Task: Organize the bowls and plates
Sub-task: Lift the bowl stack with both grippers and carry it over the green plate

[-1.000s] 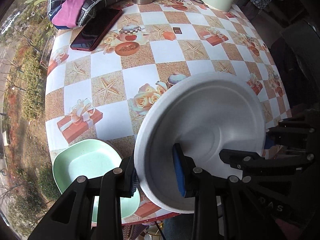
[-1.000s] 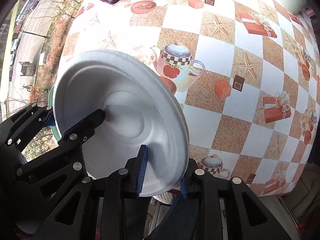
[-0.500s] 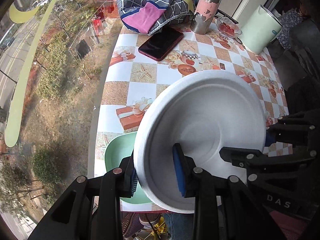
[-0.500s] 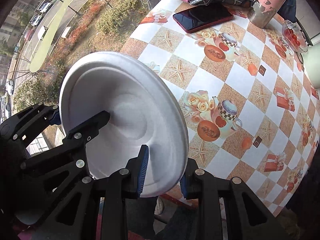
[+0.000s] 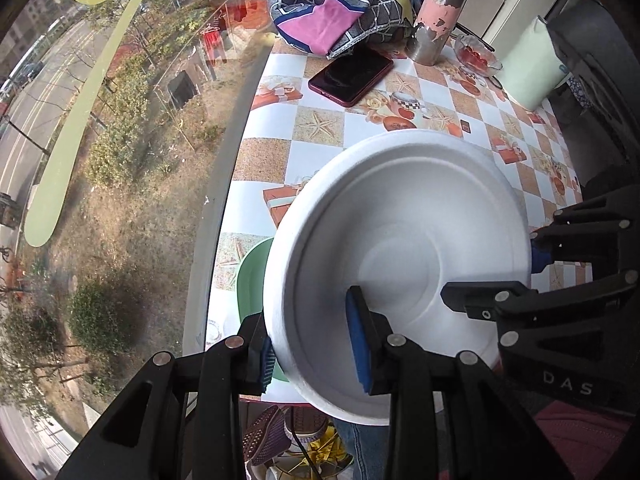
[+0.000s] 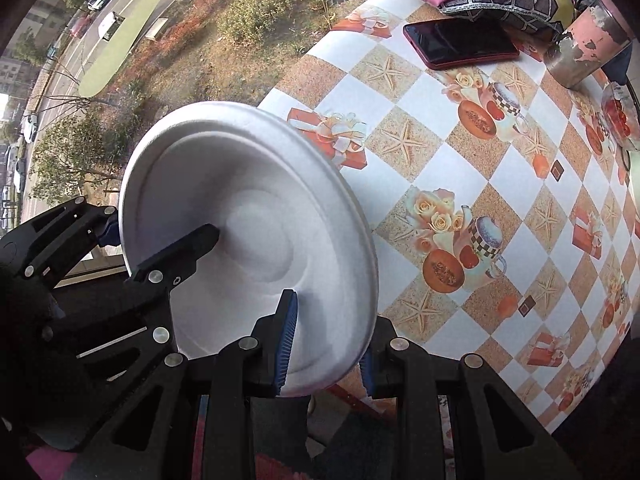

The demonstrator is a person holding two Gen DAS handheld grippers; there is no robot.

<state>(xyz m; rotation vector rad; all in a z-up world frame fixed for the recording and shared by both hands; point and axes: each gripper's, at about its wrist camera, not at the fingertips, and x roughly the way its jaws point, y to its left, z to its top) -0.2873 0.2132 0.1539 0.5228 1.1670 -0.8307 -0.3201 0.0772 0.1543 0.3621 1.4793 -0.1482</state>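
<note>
The left gripper (image 5: 312,348) is showing matte black angular fingers studded with round silver screw heads, and ribbed blue pads (image 5: 359,344) are lining its fingertips. The right gripper (image 6: 326,344) is wearing the same black linkage frame, silver screws and blue ribbed pads (image 6: 287,336). Pale letters reading "DAS" are showing on the black body of the right gripper in the left wrist view.
</note>
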